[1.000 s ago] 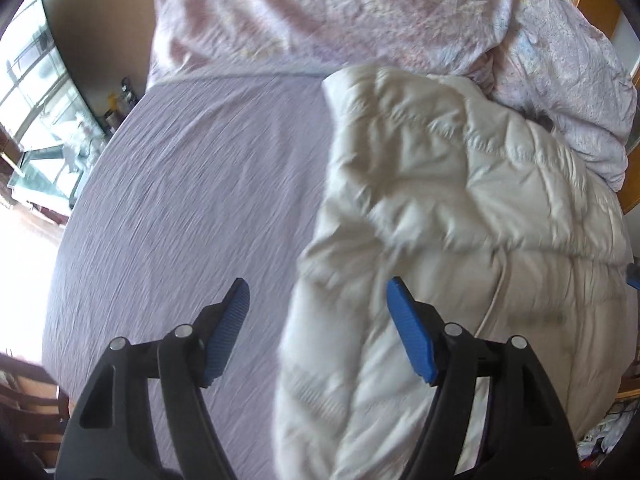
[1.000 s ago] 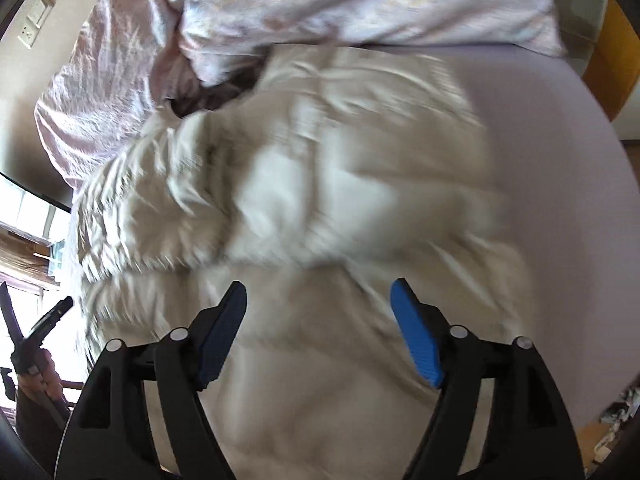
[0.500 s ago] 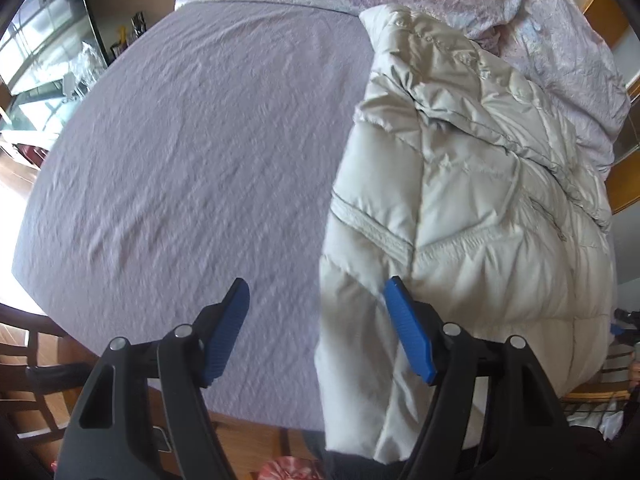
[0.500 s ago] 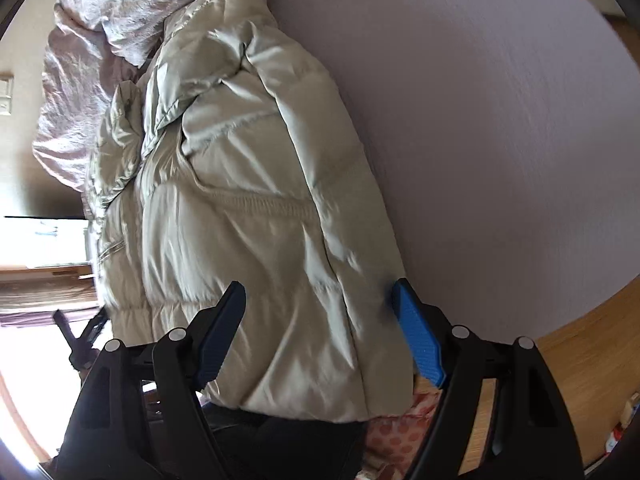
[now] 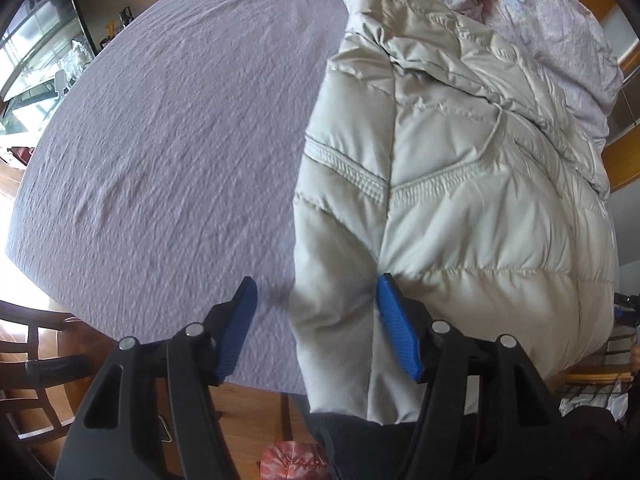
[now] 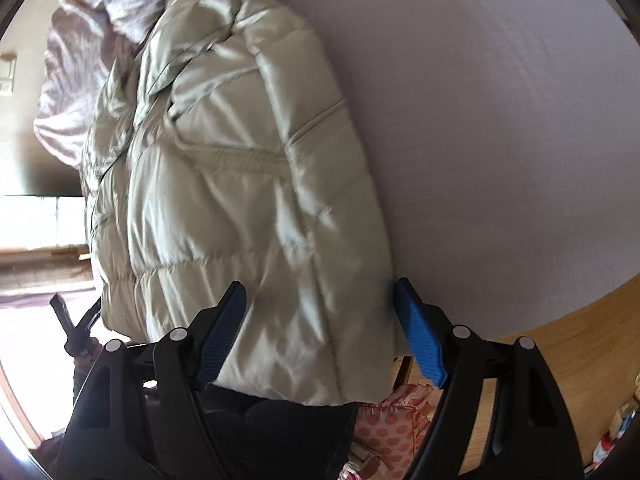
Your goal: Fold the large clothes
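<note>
The jaws of my left gripper (image 5: 316,320) have just been closing, but they are still apart: the right blue pad (image 5: 398,328) touches the cream puffer jacket (image 5: 460,184) at a seam near its hem, and the left pad stands free above the lilac sheet (image 5: 168,152), so I see no real grip yet. The near left edge of the jacket lies between the two pads. The jaws of my right gripper (image 6: 320,328) are wide open around the opposite lower corner of the jacket (image 6: 240,200); the right pad (image 6: 420,344) sits just at the edge of the fabric, and I cannot tell if it presses on it. The jacket lies flat on the bed, lengthwise, with the collar far from me and the hem hanging a little over the near edge. Beyond the collar there is a crumpled pink duvet (image 5: 560,28). Under the hem I see the wooden floor (image 6: 580,340) and something with pink spots (image 6: 396,420). In the right wrist view, the other gripper (image 6: 76,328) shows small at the left.
</note>
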The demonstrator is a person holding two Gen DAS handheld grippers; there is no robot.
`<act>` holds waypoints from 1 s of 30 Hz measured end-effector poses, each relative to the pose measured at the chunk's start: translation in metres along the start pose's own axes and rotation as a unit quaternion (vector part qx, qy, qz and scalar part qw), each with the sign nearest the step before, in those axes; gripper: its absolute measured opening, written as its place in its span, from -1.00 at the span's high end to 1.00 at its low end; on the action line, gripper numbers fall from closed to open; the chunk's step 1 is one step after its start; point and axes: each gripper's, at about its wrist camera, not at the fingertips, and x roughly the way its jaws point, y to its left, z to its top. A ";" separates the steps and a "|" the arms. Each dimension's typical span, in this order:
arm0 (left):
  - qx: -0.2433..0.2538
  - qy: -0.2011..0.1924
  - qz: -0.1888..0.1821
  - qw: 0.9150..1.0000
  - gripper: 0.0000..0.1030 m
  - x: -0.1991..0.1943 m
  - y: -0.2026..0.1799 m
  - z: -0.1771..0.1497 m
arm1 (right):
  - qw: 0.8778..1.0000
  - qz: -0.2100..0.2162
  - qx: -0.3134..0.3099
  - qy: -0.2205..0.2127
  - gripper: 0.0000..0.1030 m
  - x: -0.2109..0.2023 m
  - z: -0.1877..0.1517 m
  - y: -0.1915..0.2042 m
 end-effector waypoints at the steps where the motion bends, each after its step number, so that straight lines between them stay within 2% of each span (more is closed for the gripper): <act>1: 0.000 0.000 -0.002 1.000 -0.13 0.000 -0.001 -0.001 | 1.000 0.005 -0.004 0.003 -0.50 0.001 -0.001 0.002; 6: 0.009 0.004 -0.026 1.000 -0.10 -0.001 -0.008 -0.007 | 1.000 0.025 -0.007 0.005 -0.48 0.006 -0.005 0.005; 9: 0.032 0.007 -0.017 0.999 -0.10 0.003 -0.021 -0.012 | 0.999 0.032 -0.008 0.006 -0.48 0.009 -0.007 0.005; 18: 0.038 0.018 -0.026 0.999 -0.11 0.009 -0.020 -0.014 | 0.998 0.059 -0.013 0.013 -0.34 0.009 -0.015 0.007; 21: 0.037 0.015 -0.027 0.999 0.03 0.008 -0.018 -0.017 | 0.998 0.057 -0.011 0.011 -0.13 0.008 -0.015 0.005; 23: 0.037 0.012 -0.027 0.999 0.28 0.006 -0.021 -0.020 | 0.999 0.053 -0.007 0.009 0.19 0.007 -0.016 0.001; 26: 0.042 0.006 -0.020 0.999 0.52 0.004 -0.028 -0.020 | 0.998 0.056 -0.006 0.003 0.56 0.008 -0.015 0.002; 30: 0.047 0.000 -0.007 0.999 0.69 0.000 -0.034 -0.017 | 0.998 0.041 -0.038 -0.007 0.73 0.004 -0.013 0.014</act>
